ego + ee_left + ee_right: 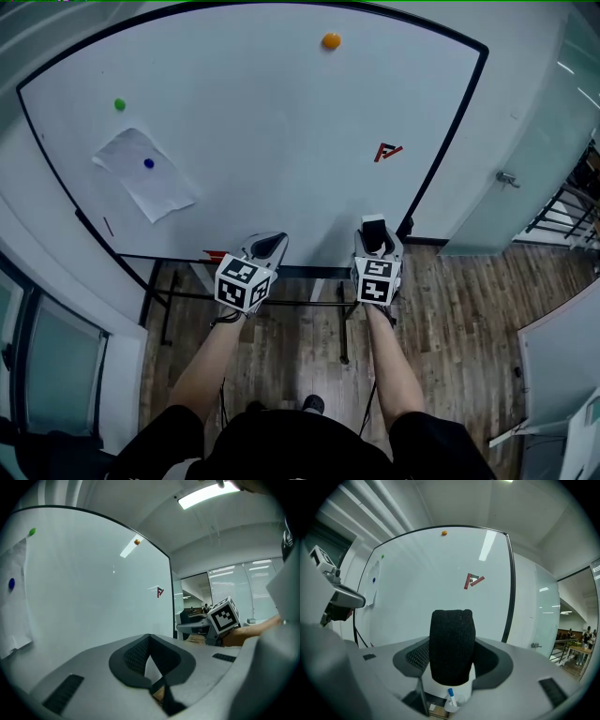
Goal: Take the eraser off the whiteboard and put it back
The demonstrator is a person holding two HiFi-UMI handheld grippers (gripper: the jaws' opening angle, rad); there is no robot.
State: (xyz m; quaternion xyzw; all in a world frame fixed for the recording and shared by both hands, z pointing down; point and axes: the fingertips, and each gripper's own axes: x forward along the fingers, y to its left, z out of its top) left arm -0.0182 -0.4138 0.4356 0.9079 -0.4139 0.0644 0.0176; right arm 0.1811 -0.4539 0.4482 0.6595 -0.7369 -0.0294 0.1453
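Observation:
The eraser [373, 228], a white block with a black felt face [451, 648], sits upright between the jaws of my right gripper [375, 246], which is shut on it. It is held just in front of the whiteboard [262, 122] near the board's lower right corner; whether it touches the board cannot be told. My left gripper [272, 244] hangs beside it to the left, shut with nothing in it [150, 641]. From the left gripper view, the right gripper [211, 620] shows at the right with its marker cube.
On the board are an orange magnet [331, 40], a green magnet [119, 104], a sheet of paper [145, 176] under a blue magnet [148, 163], and a red mark [387, 151]. Below the eraser a blue-capped marker [451, 698] stands. Wooden floor [450, 309] lies underneath.

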